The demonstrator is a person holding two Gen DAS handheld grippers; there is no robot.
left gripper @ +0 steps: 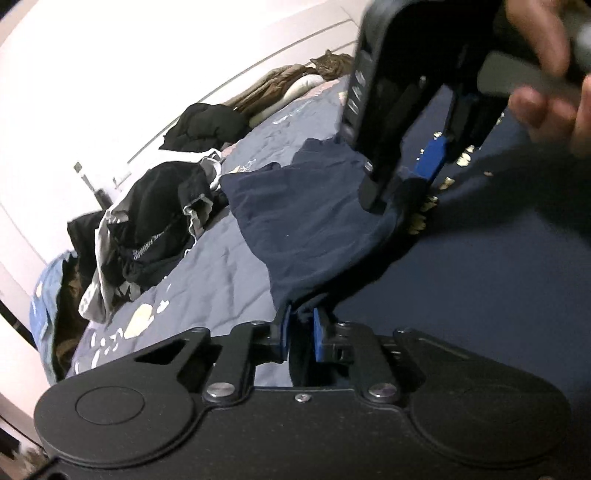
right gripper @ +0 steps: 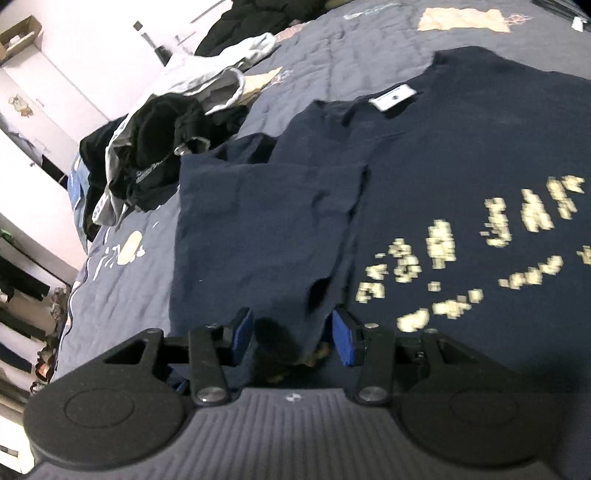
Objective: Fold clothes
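Bed (left gripper: 207, 280), covered by a grey-blue quilt with pale printed shapes; fills most of both views and serves as landmark.

Navy T-shirt (right gripper: 461, 155) spread flat on the quilt toward the near side of the bed, pale yellow lettering up, white neck label (right gripper: 395, 96) showing at the collar. One sleeve and side panel folded inward over the body, fold edge raised and rumpled.

Heap of unfolded clothes (left gripper: 147, 229), black and grey-white, on the quilt beyond the shirt's folded sleeve, toward the bed's far edge. Second dark bundle (left gripper: 207, 127) further along the bed. Brown garment (left gripper: 269, 86) past that, at the wall side, with a tabby cat (left gripper: 332, 64) lying on it.

Left gripper (left gripper: 301, 332): blue pads drawn close together and clamped on a pinch of the navy cloth at the shirt's edge; fabric bunched between them and pulled taut up from the bed.

Right gripper (right gripper: 291, 338): blue pads apart, straddling the raised fold of the shirt; cloth lies between them, pads not seen pressing on it. Same gripper visible in the left wrist view, tilted down onto the shirt near the lettering, held by a hand (left gripper: 546, 96), blurred.

Cardboard box (right gripper: 20, 35) on top of a white cupboard beyond the bed.
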